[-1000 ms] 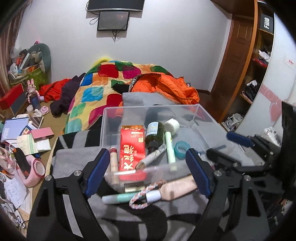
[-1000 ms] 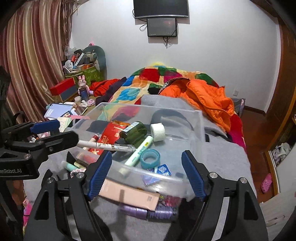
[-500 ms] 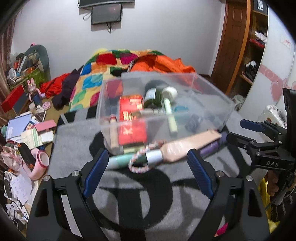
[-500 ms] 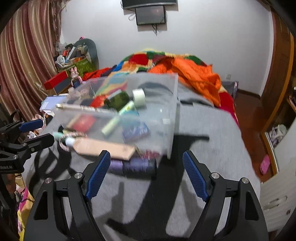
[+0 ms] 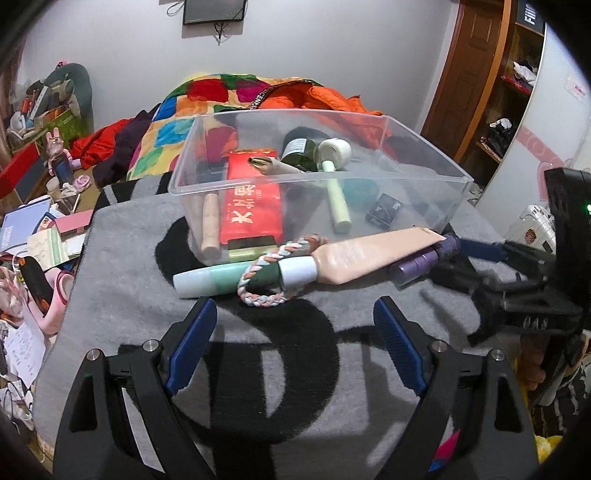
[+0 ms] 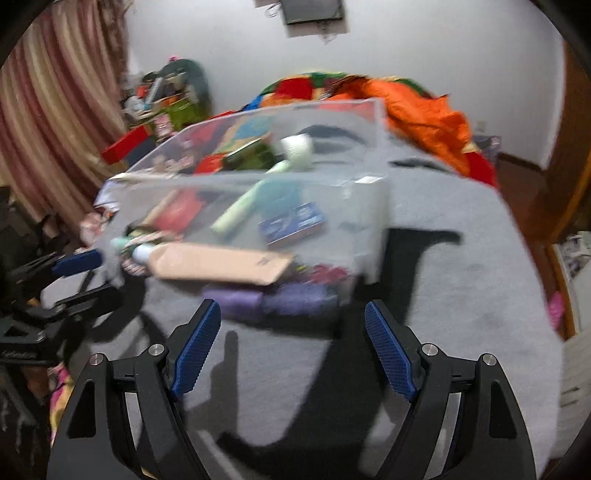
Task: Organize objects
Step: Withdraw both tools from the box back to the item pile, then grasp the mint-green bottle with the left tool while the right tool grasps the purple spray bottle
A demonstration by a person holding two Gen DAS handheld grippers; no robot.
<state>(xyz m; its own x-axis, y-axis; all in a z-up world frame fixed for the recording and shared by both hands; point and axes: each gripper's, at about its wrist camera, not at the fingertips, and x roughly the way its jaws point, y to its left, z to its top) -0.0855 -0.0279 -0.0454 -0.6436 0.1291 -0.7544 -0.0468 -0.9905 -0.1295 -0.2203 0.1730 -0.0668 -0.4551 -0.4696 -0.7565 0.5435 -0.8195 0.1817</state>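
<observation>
A grey blanket (image 5: 129,266) with black markings covers the surface at six o'clock. Beyond it at twelve o'clock lie a patchwork quilt (image 5: 207,96) and an orange jacket (image 5: 325,101). A dark screen (image 5: 214,10) hangs on the white wall at twelve o'clock. At three o'clock stands a wooden shelf unit (image 5: 509,74). At nine o'clock, books and papers (image 5: 33,236) clutter the floor beside a bunny figure (image 5: 59,155); striped curtains (image 6: 48,122) hang at ten o'clock in the right wrist view
</observation>
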